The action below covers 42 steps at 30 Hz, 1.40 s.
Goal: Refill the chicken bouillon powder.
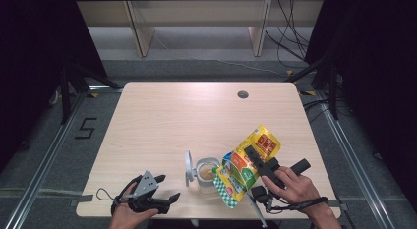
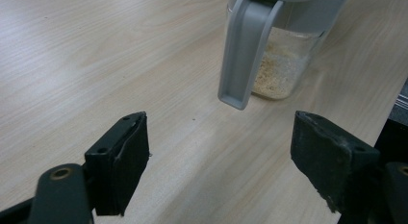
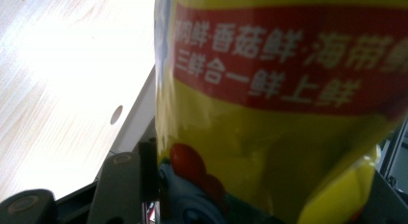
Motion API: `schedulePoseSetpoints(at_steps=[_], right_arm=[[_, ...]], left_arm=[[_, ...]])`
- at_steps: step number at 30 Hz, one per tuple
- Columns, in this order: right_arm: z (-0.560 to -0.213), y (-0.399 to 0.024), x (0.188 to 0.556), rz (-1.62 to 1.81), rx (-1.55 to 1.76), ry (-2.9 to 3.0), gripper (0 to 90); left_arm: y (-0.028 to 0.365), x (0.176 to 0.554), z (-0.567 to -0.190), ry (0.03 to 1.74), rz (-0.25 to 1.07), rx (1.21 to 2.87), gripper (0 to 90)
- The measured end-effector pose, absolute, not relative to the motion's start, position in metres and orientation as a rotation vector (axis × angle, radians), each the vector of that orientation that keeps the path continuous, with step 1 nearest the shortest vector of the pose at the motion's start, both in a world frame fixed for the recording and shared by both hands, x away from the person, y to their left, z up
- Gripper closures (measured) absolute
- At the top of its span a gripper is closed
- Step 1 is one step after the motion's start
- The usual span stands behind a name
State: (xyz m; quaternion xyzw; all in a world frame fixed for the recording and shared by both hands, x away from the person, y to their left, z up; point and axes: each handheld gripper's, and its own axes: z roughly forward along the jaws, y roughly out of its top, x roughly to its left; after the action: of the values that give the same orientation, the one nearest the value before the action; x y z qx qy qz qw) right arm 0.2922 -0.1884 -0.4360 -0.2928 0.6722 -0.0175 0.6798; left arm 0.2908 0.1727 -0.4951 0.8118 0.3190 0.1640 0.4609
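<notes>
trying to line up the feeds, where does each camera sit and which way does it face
High view: above the person's side, looking forward and down on the wooden table; both forearms, left gripper, right gripper holding the yellow seasoning pouch.
Left gripper view: low, along its open jaws toward the glass jar.
Right gripper view: along its jaws, pressed against the pouch.
Shared: jar in high and left views; pouch in high and right.

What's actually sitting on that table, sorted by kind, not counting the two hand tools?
Glass jar with pale granules, grey lid flipped open: 1
Yellow seasoning pouch, tilted over the jar in the right gripper: 1
Total: 2
</notes>
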Motion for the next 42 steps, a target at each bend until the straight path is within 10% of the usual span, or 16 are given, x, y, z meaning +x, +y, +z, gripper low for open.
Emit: schedulePoseSetpoints(at_steps=[42], right_arm=[[-0.4355,-0.1885,0.2898,-0.030,-0.663,1.511,47.1]], left_arm=[[0.1738,0.2909,-0.4944,0.782,0.410,1.996,20.8]])
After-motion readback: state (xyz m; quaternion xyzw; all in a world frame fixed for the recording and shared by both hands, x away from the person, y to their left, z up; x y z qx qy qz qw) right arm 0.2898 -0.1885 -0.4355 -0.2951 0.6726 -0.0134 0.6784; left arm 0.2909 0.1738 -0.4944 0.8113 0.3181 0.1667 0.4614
